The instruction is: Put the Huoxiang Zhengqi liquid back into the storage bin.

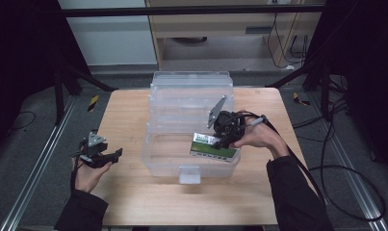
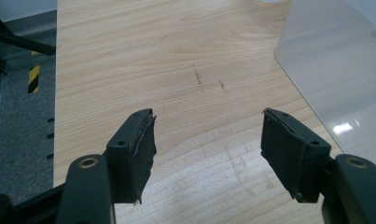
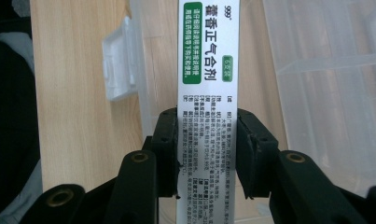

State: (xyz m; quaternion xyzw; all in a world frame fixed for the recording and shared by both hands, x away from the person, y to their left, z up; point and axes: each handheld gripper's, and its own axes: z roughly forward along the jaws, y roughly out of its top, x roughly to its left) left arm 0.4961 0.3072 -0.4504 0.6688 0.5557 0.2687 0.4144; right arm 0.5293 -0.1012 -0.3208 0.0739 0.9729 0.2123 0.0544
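A white and green medicine box (image 1: 212,146) (image 3: 208,93) hangs inside the front half of the clear plastic storage bin (image 1: 168,159). My right gripper (image 1: 223,140) (image 3: 207,149) is shut on the box, its two pads pressed against the long sides. The bin's lid (image 1: 191,91) stands open behind it, and a white latch (image 1: 189,174) (image 3: 118,60) sits at the front wall. My left gripper (image 1: 112,156) (image 2: 208,142) rests open over bare wood at the table's left, nothing between its jaws.
The wooden table (image 1: 134,192) has free surface in front of and to the left of the bin. A corner of the clear bin (image 2: 335,70) lies right of the left gripper. Dark floor, cables and frame legs surround the table.
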